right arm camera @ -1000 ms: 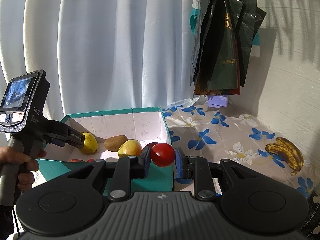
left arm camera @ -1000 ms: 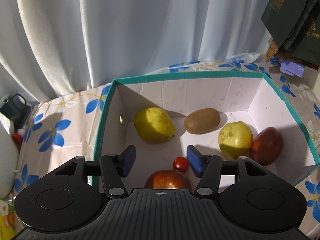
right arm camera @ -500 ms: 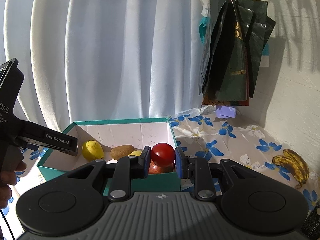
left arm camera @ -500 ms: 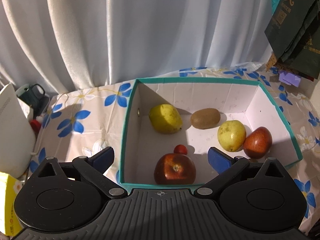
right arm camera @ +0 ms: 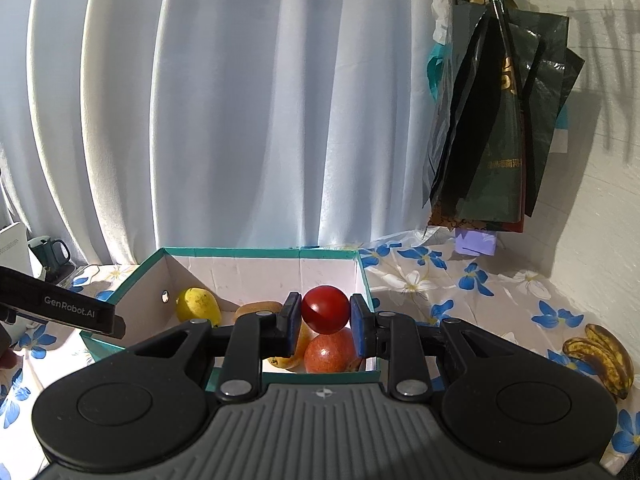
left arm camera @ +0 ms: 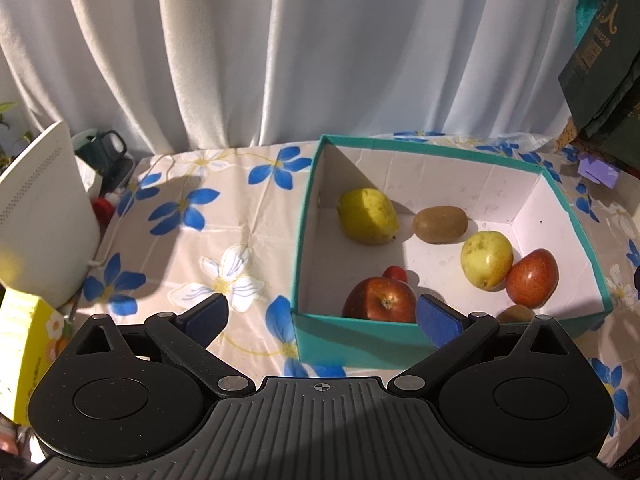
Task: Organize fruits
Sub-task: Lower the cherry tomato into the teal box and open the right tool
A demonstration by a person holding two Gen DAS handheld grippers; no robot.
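Here right tool (right arm camera: 325, 322) grips tomato (right arm camera: 325, 309); left tool (left arm camera: 322, 320) gapes.

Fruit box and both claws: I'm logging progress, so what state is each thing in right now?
Teal box: open-topped, on the table, holding fruit.
Left claw: open, empty, outside the box's near wall.
Right claw: shut on a small red tomato, above the box.
Red apple: lying in the box, stem end facing the camera.
Yellow pear: lying in the box.
Bananas: on the table, outside the box.
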